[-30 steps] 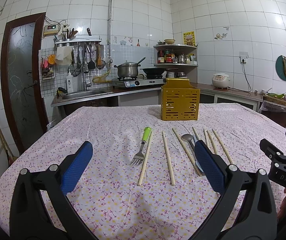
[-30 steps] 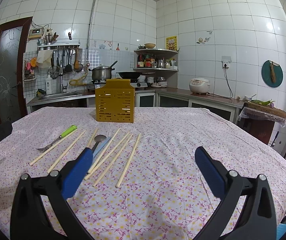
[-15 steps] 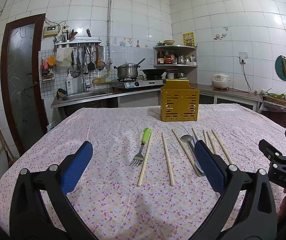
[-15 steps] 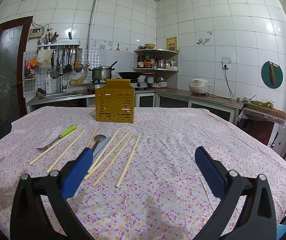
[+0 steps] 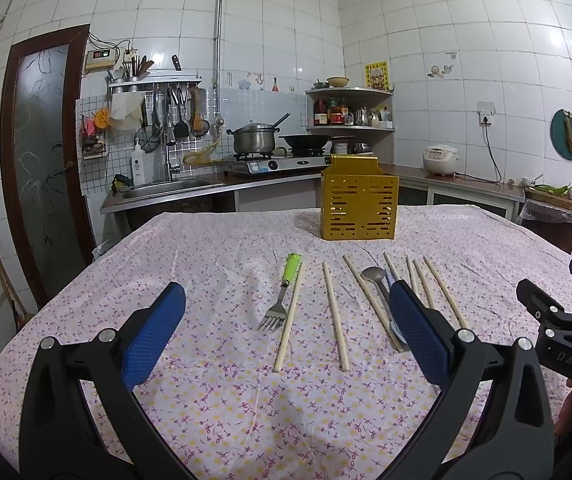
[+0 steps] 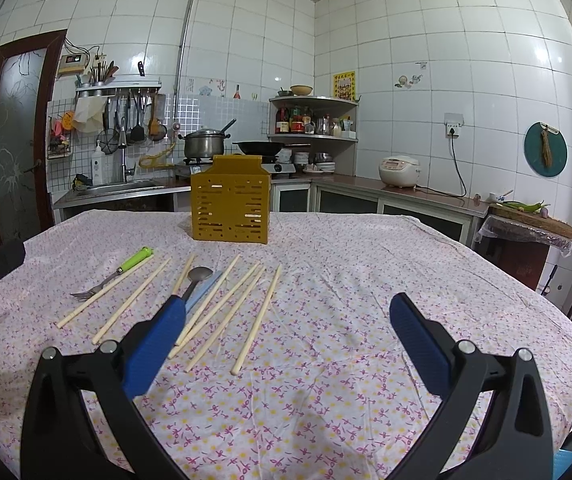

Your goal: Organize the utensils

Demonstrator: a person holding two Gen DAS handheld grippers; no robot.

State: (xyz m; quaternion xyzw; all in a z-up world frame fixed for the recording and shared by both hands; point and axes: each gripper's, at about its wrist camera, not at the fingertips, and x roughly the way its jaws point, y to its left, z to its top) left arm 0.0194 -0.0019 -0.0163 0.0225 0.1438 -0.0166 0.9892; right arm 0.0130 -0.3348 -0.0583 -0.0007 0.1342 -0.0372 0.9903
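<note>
A yellow perforated utensil holder stands upright at the far middle of the table; it also shows in the right wrist view. In front of it lie a green-handled fork, several wooden chopsticks and a metal spoon next to a blue-handled utensil. The right wrist view shows the fork, the chopsticks and the spoon. My left gripper is open and empty, low over the near table. My right gripper is open and empty, right of the chopsticks.
The table carries a floral cloth. Behind it are a sink counter, a stove with a pot, a corner shelf and a rice cooker. A side table with green peppers stands at the right.
Both grippers have barely moved. The views have shifted very slightly. Nothing on the table has moved.
</note>
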